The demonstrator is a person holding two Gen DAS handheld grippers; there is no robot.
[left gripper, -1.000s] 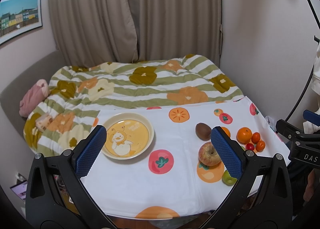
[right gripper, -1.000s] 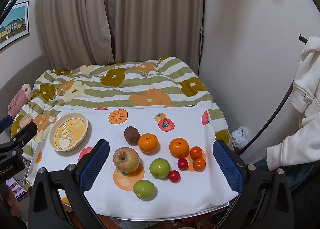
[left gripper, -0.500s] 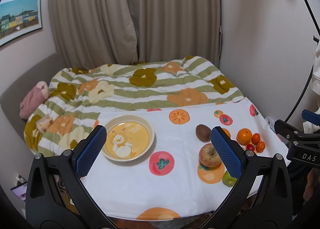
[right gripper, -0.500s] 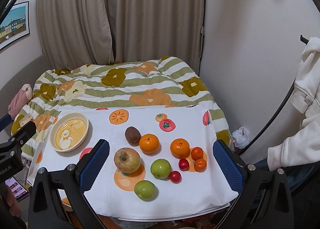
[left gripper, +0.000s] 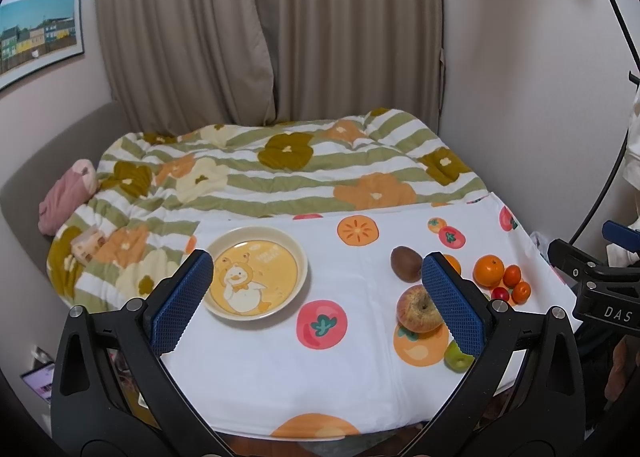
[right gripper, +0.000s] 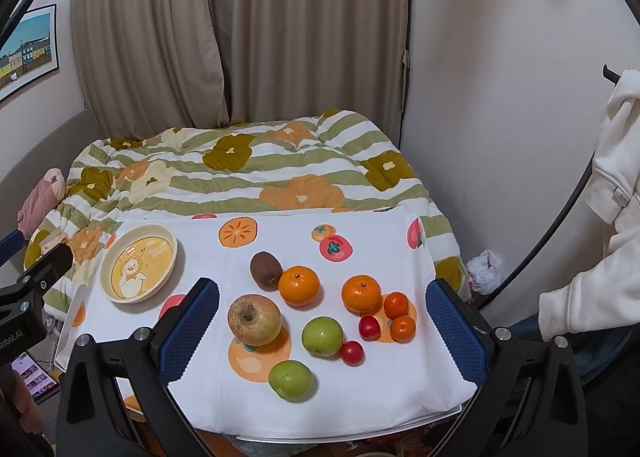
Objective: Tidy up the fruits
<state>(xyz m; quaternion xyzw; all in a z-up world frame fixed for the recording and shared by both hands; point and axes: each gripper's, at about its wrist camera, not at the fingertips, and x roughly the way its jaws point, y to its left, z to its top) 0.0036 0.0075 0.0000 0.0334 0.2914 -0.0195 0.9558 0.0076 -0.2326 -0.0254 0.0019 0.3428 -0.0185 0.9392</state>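
Two green apples (right gripper: 322,336) clear right view; left shows one (left gripper: 458,355)

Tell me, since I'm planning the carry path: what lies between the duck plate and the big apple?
In the right wrist view, only bare cloth with a printed tomato lies between the plate and the apple; the right gripper's left finger overlaps that stretch.

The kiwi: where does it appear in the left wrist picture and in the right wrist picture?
Left wrist view: kiwi right of centre, behind the big apple.
Right wrist view: kiwi near the centre, behind the same apple, touching an orange.
Shared landmark: the duck plate, left of the kiwi.
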